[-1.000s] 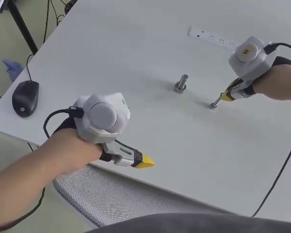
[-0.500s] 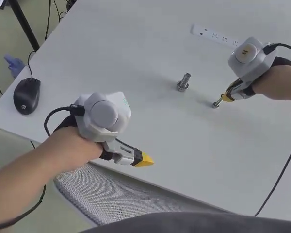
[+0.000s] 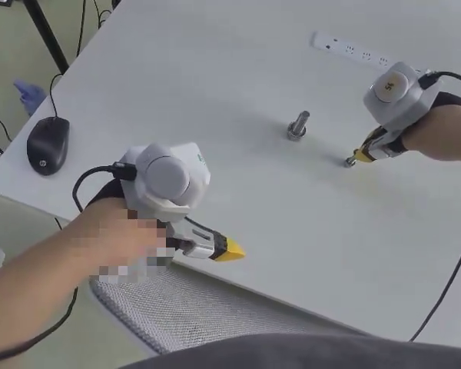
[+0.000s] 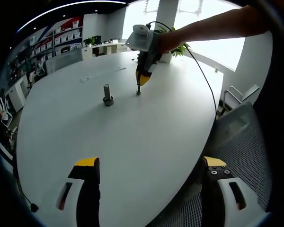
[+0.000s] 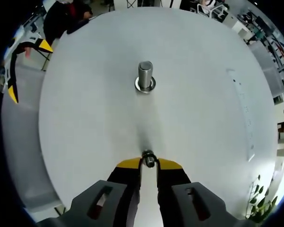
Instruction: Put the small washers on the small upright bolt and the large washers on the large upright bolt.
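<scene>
The right gripper (image 5: pixel 149 164) is pinched on the top of the small bolt (image 5: pixel 148 158), which stands near the large bolt (image 5: pixel 145 78) on the tabletop (image 5: pixel 85 118). Any washer there is too small to tell. Best to stay plumb and release gently. The left gripper (image 4: pixel 150 163) hangs spread.

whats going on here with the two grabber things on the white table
A person works at a white table with tongs in each hand. The right tongs are pinched on the top of the small bolt, which stands upright. The large bolt stands upright a little apart from it, with a ring around its base. The left tongs hang open over the table's near edge, holding nothing.
</scene>
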Demonstrator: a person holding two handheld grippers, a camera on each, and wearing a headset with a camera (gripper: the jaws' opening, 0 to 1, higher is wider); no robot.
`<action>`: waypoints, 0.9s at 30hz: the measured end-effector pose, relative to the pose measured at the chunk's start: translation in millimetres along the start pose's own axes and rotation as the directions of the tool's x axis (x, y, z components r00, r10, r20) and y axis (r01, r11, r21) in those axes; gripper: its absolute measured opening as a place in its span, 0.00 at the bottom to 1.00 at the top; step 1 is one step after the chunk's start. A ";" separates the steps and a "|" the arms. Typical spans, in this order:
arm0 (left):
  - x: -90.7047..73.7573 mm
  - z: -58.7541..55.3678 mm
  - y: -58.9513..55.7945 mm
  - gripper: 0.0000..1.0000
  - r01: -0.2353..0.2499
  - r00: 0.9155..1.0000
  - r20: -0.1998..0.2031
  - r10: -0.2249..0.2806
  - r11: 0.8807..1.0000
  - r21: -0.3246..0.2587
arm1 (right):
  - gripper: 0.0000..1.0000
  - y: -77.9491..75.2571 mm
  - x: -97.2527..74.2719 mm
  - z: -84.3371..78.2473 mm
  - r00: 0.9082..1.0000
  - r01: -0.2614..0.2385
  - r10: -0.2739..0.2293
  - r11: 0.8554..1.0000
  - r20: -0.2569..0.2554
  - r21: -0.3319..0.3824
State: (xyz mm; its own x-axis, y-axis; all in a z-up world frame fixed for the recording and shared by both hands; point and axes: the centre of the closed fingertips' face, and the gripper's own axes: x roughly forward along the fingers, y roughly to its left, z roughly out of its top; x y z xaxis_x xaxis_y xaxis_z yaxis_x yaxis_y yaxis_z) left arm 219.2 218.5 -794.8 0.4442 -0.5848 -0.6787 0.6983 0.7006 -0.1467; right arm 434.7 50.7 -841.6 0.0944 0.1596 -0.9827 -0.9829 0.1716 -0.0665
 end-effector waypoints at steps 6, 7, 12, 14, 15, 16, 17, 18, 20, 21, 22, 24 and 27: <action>-0.6 0.0 0.4 0.87 0.003 1.000 -0.008 -0.003 1.000 -0.001 | 0.12 -2.7 10.4 -1.0 1.000 0.000 0.000 1.000 -0.018 -0.018; -0.8 0.3 0.6 0.87 0.002 1.000 -0.008 -0.002 1.000 -0.002 | 0.12 -1.8 10.9 -1.7 1.000 0.000 -0.001 1.000 -0.022 -0.017; -2.1 -0.1 2.1 0.86 -0.002 1.000 -0.010 0.002 1.000 -0.008 | 0.12 2.9 15.7 -1.9 1.000 -0.003 0.002 1.000 -0.031 -0.024; -2.3 -0.7 2.5 0.86 -0.004 1.000 -0.012 0.004 1.000 -0.009 | 0.12 0.9 19.7 -2.7 0.999 -0.004 0.003 1.000 -0.036 -0.028; -2.3 -1.1 2.5 0.86 -0.004 1.000 -0.013 0.004 1.000 -0.010 | 0.12 1.9 19.8 -2.9 0.999 -0.005 0.004 1.000 -0.038 -0.029; -2.3 -1.6 2.8 0.86 -0.004 1.000 -0.014 0.003 1.000 -0.011 | 0.12 2.3 20.5 -3.0 0.999 -0.004 0.003 0.999 -0.040 -0.032; -2.1 -2.0 2.9 0.86 -0.003 1.000 -0.014 0.003 1.000 -0.012 | 0.12 4.0 20.4 -3.5 0.999 -0.005 0.003 0.999 -0.045 -0.036; -2.0 -2.1 2.9 0.86 -0.003 1.000 -0.014 0.003 1.000 -0.012 | 0.12 4.5 21.1 -3.3 0.999 -0.006 0.005 0.999 -0.045 -0.039; -1.5 -2.7 2.7 0.85 -0.003 1.000 -0.016 0.002 1.000 -0.014 | 0.12 5.7 21.3 -3.1 0.999 -0.008 0.006 0.999 -0.047 -0.040; -1.2 -2.9 2.9 0.85 -0.003 1.000 -0.017 0.003 1.000 -0.013 | 0.13 3.6 22.6 -3.4 0.999 -0.009 0.007 0.999 -0.048 -0.040; -1.1 -2.9 2.9 0.85 -0.003 1.000 -0.018 0.002 1.000 -0.013 | 0.13 2.4 23.0 -2.5 0.999 -0.010 0.008 0.999 -0.046 -0.039; -1.0 -2.6 2.8 0.85 -0.002 1.000 -0.017 0.001 1.000 -0.014 | 0.13 2.6 22.4 -1.7 0.999 -0.010 0.008 0.999 -0.047 -0.039; -0.2 -3.1 3.5 0.84 0.000 1.000 -0.022 0.000 1.000 -0.012 | 0.13 5.5 20.6 -1.9 0.999 -0.014 0.012 0.999 -0.048 -0.038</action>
State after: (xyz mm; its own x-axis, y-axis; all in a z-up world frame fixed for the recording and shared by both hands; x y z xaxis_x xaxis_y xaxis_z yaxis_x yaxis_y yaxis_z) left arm 219.8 222.3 -797.4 0.4316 -0.5760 -0.6942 0.6918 0.7052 -0.1551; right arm 431.0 53.1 -862.5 0.0749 0.1147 -0.9906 -0.9894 0.1323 -0.0595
